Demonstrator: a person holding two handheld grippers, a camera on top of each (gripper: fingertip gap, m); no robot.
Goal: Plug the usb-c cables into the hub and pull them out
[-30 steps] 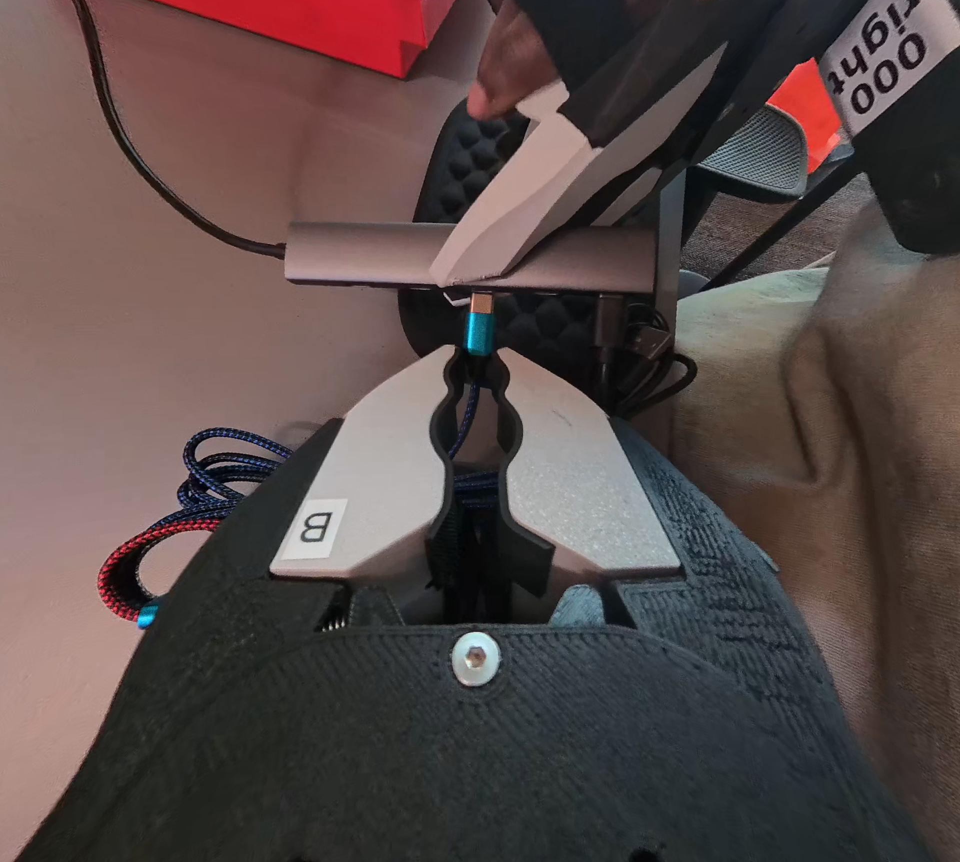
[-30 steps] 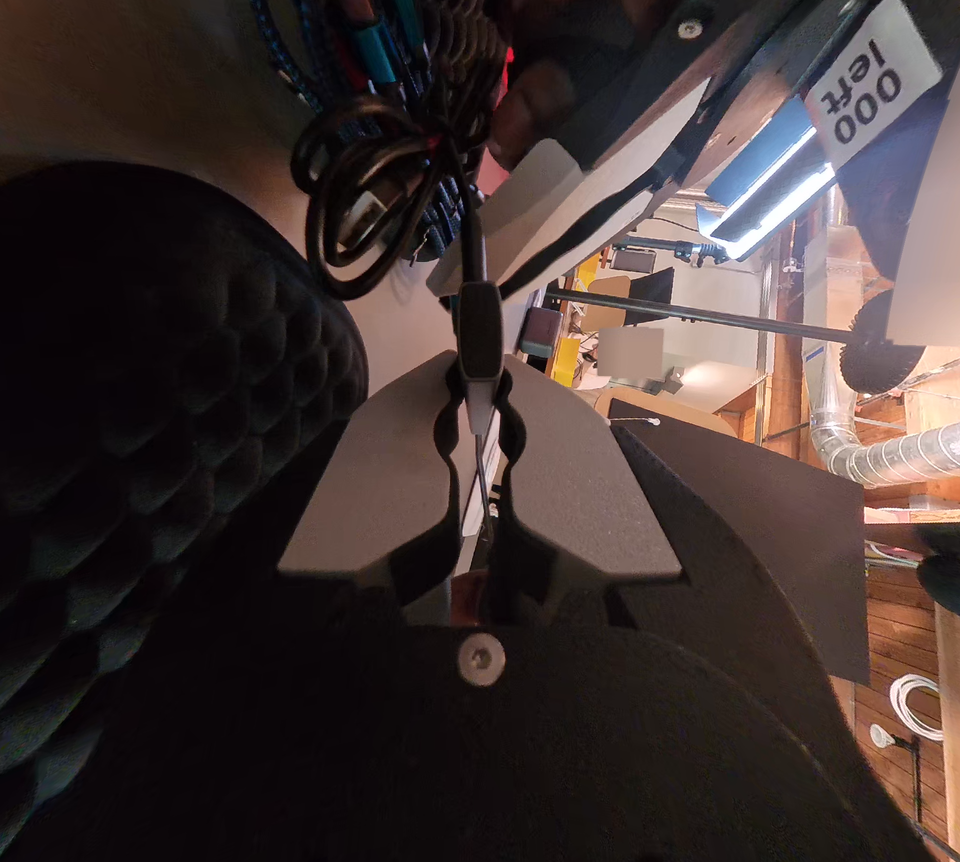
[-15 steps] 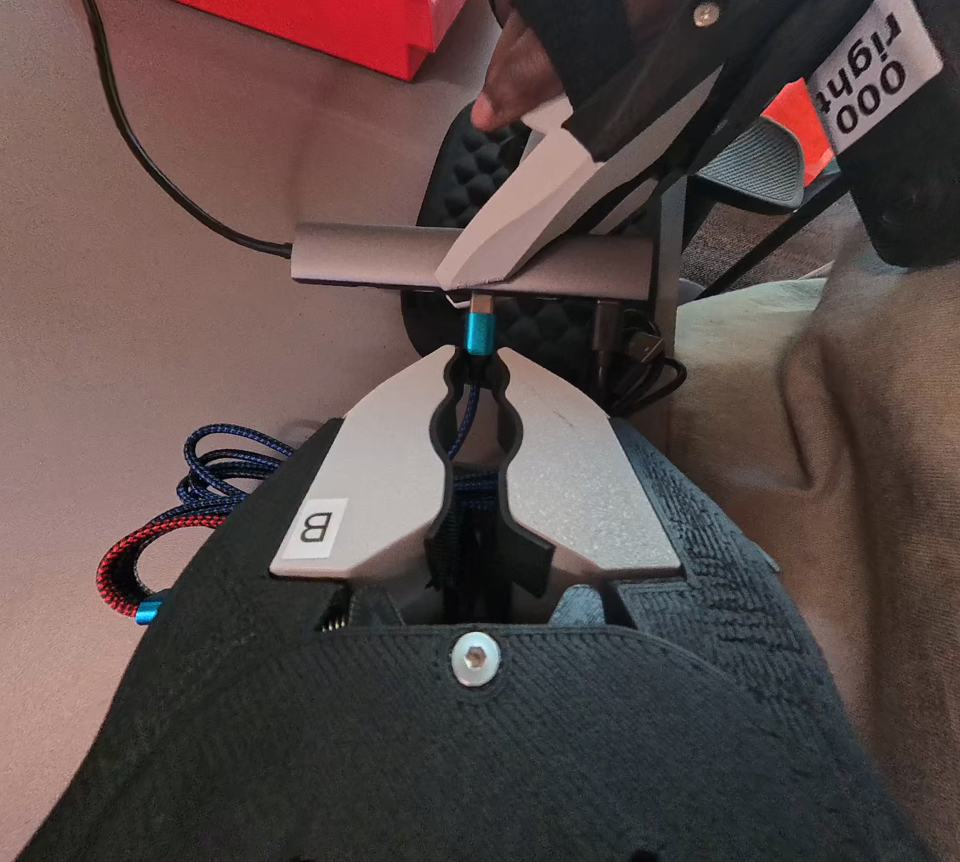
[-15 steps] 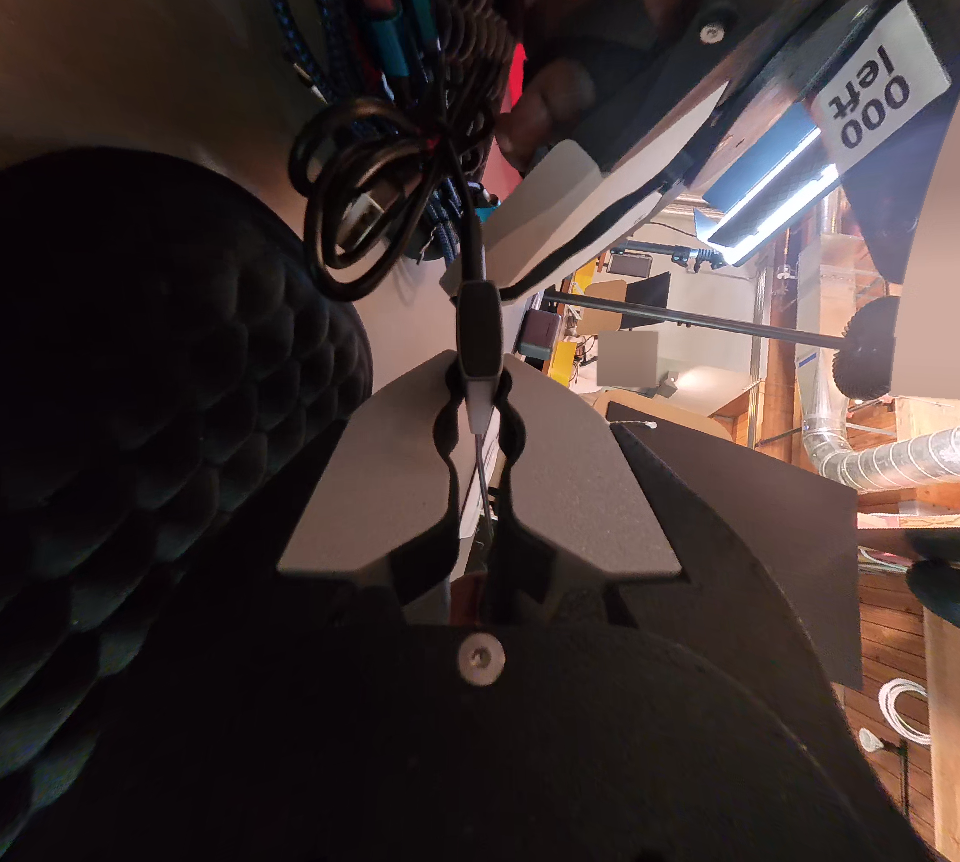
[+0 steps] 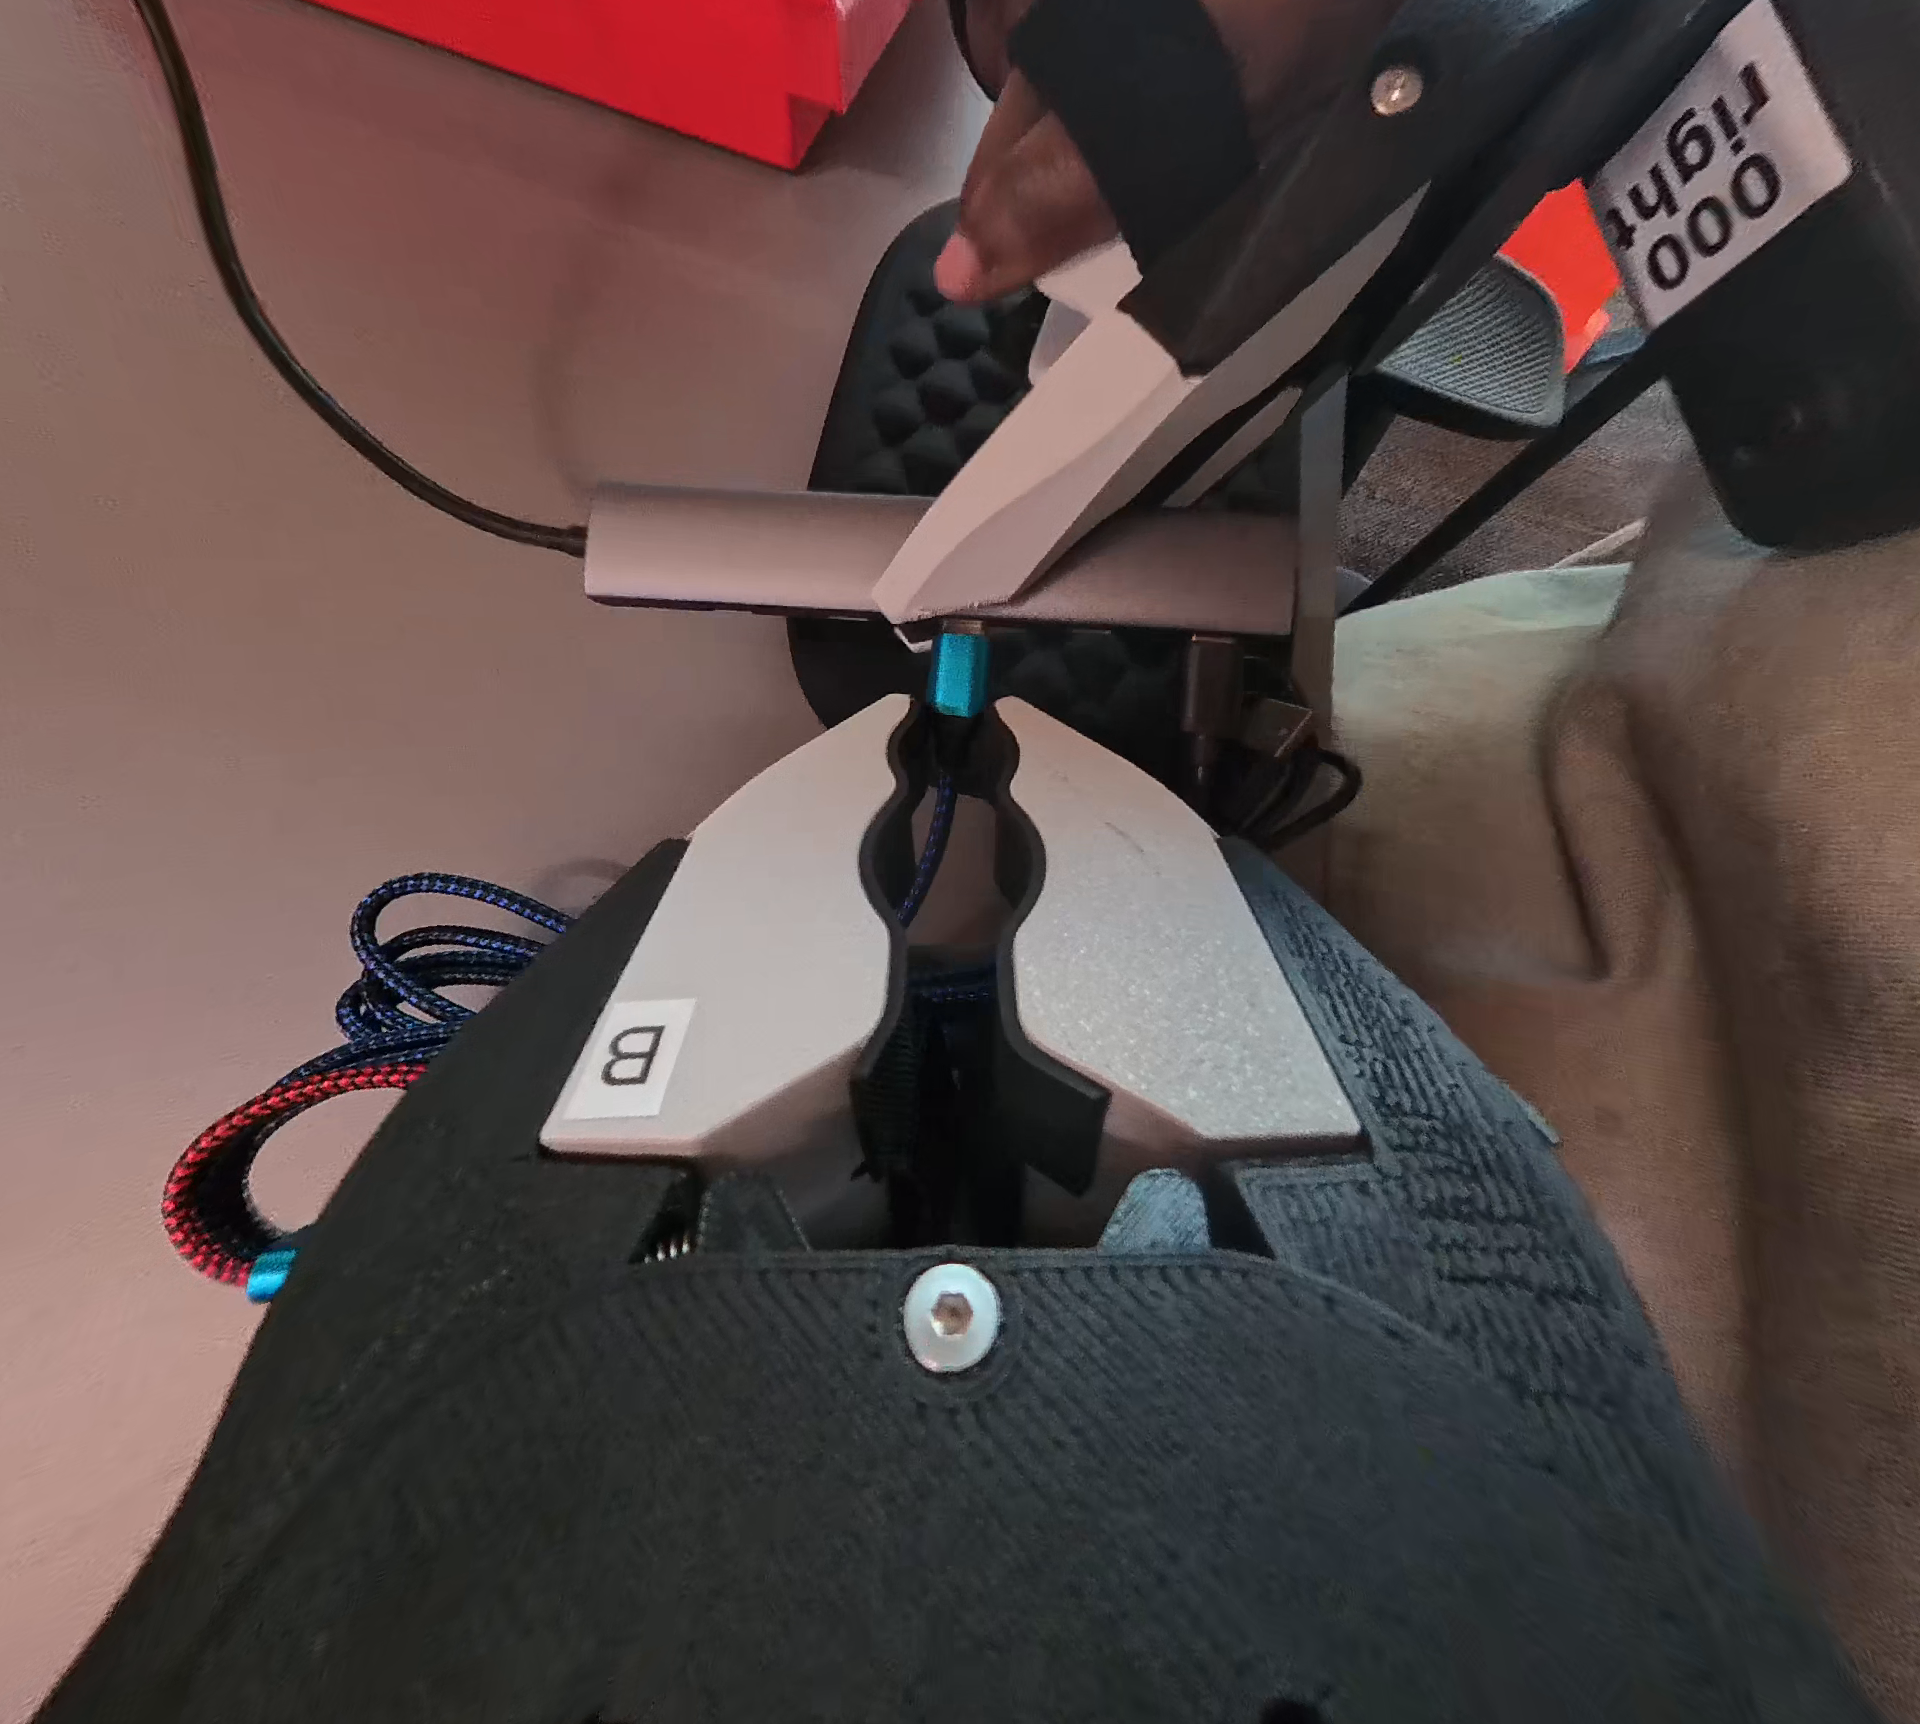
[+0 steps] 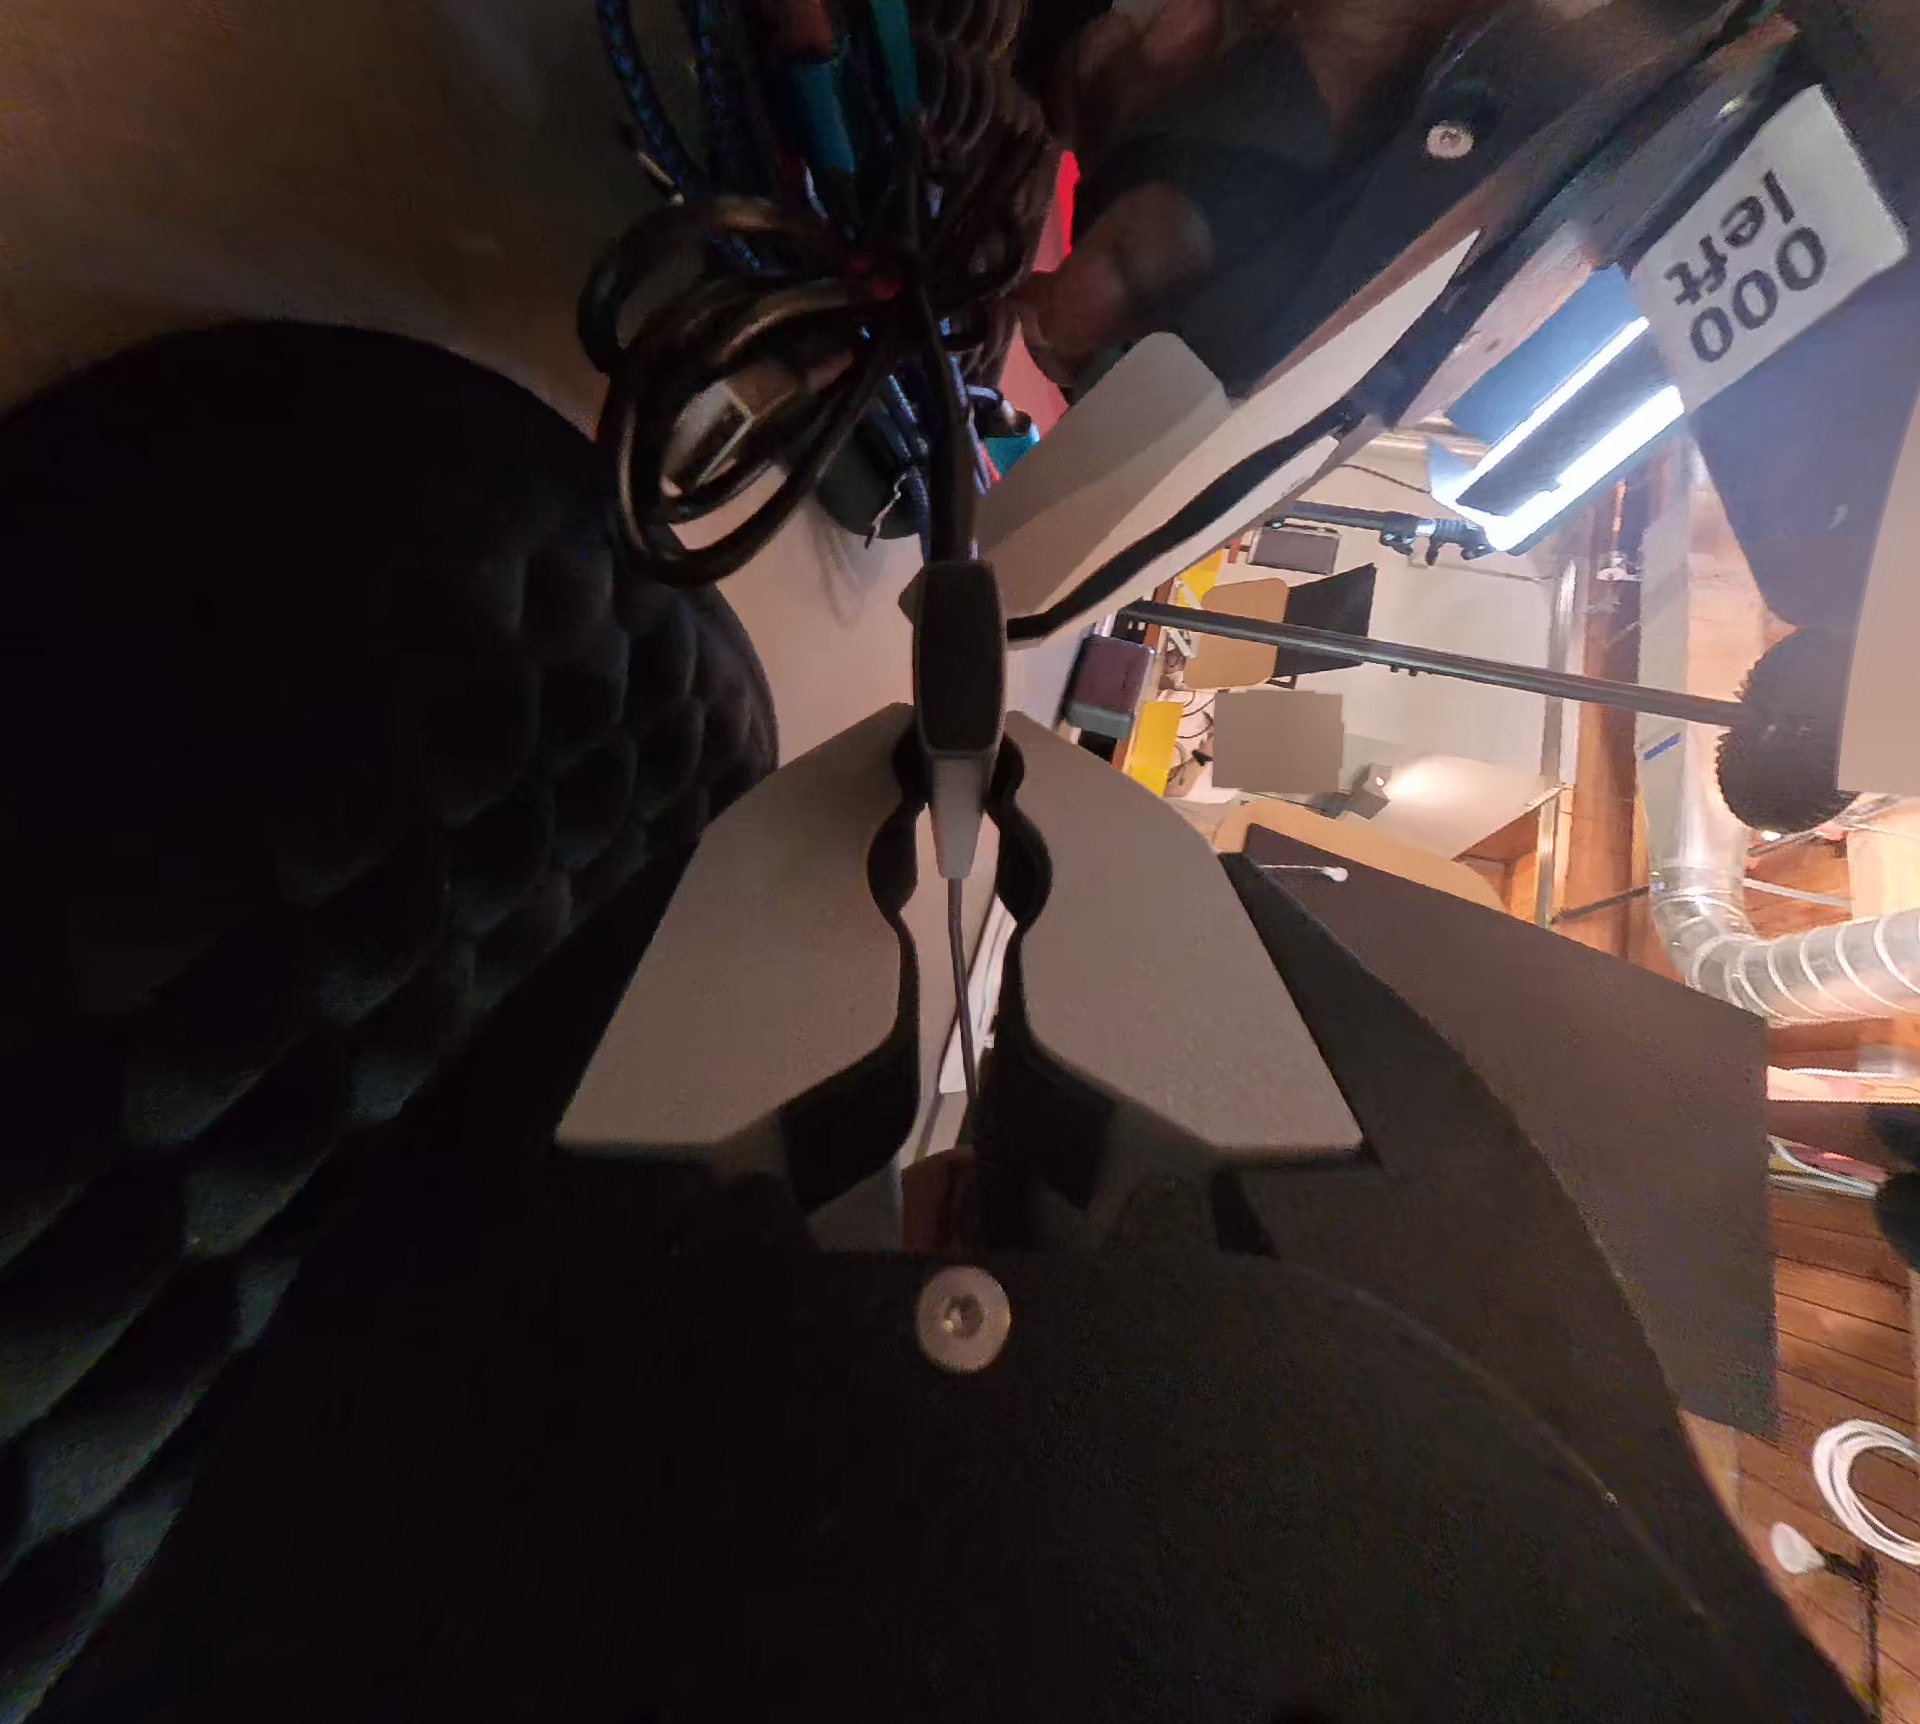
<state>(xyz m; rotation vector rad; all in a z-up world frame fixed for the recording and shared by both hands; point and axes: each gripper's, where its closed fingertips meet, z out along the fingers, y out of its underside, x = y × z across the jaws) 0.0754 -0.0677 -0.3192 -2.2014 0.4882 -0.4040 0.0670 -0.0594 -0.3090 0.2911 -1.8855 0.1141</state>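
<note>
Pinching the stiff blue plug (image 5: 954, 675) by its shell, the left hand-held gripper (image 5: 952, 718) is meeting the light hub (image 5: 748, 547), itself clamped by the right hand-held gripper (image 6: 958, 734).

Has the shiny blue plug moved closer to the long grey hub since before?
Yes, a little forward. The blue metal plug in the left gripper sits nearer the long grey hub: less silver tip shows between them now.
</note>
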